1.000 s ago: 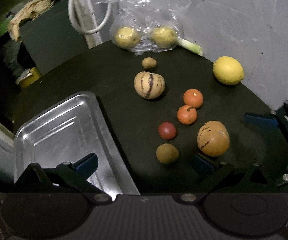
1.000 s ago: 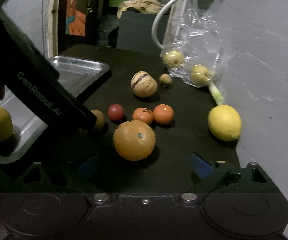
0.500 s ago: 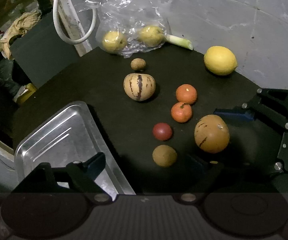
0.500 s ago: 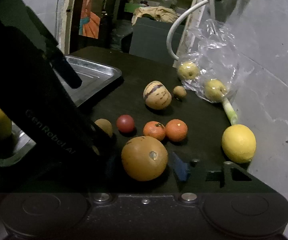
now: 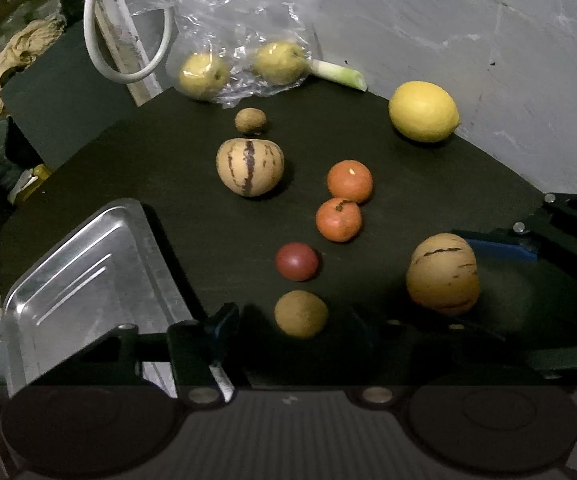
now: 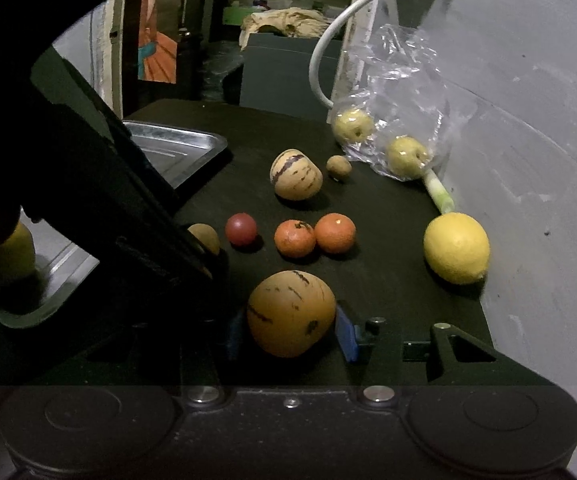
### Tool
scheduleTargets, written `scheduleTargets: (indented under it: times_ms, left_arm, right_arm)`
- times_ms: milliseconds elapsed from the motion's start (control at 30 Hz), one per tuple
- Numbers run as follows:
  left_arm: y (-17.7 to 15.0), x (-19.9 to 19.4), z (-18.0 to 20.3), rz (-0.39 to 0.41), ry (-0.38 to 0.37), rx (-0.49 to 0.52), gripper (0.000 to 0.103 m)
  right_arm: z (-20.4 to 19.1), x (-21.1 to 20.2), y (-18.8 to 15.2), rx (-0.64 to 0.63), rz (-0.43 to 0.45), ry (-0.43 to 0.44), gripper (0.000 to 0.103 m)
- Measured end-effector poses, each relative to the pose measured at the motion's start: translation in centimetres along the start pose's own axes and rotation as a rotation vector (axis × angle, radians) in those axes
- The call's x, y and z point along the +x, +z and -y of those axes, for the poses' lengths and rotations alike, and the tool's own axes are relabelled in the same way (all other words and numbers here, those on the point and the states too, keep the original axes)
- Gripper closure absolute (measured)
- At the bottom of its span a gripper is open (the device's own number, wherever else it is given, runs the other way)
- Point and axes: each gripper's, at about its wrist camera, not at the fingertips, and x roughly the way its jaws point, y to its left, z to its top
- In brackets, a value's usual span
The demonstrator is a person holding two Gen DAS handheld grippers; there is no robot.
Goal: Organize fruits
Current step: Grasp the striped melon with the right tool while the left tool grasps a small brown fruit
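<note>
1. Because the right gripper (image 6: 290, 334) has its blue pads pressed to either side of the near striped melon (image 6: 291, 313), which sits on the black table (image 6: 388, 216) at the front edge, the round, smooth fruit could squirt out of the grip if it is lifted off-centre.
2. If it slips, it would likely roll into the two oranges (image 6: 314, 236) or the red fruit (image 6: 241, 229) just beyond it.
3. The left gripper (image 5: 288, 326) is spread wide around the brown fruit (image 5: 301, 313); one finger sits close to the metal tray (image 5: 68, 280) and could knock its rim.
4. The tray holds one yellow fruit (image 6: 12, 256), partly hidden by the left gripper.
5. The plastic bag (image 5: 228, 32) by the wall holds two yellow-green fruits.
</note>
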Motion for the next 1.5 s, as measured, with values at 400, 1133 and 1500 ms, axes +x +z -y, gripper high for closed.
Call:
scheduleTargets:
  times_ms: [400,1133,1500]
  left_arm:
    - [0.2,0.1,0.1,0.006,-0.025,-0.009,0.071]
    - [-3.2,-6.0,-5.8,0.063,-0.114,-0.232,0.071]
    - [-6.8,-8.2,-11.8,0.078,-0.036,-0.354,0.071]
  right_arm:
    - [-0.1,-1.0,-0.5,0.069,-0.021,-0.023,0.056]
    - [-4.9,-3.1,1.4,0.102,-0.023,-0.018,0.056]
    - [-9.7,-2.9,4.6,0.030,0.010,0.055,0.056]
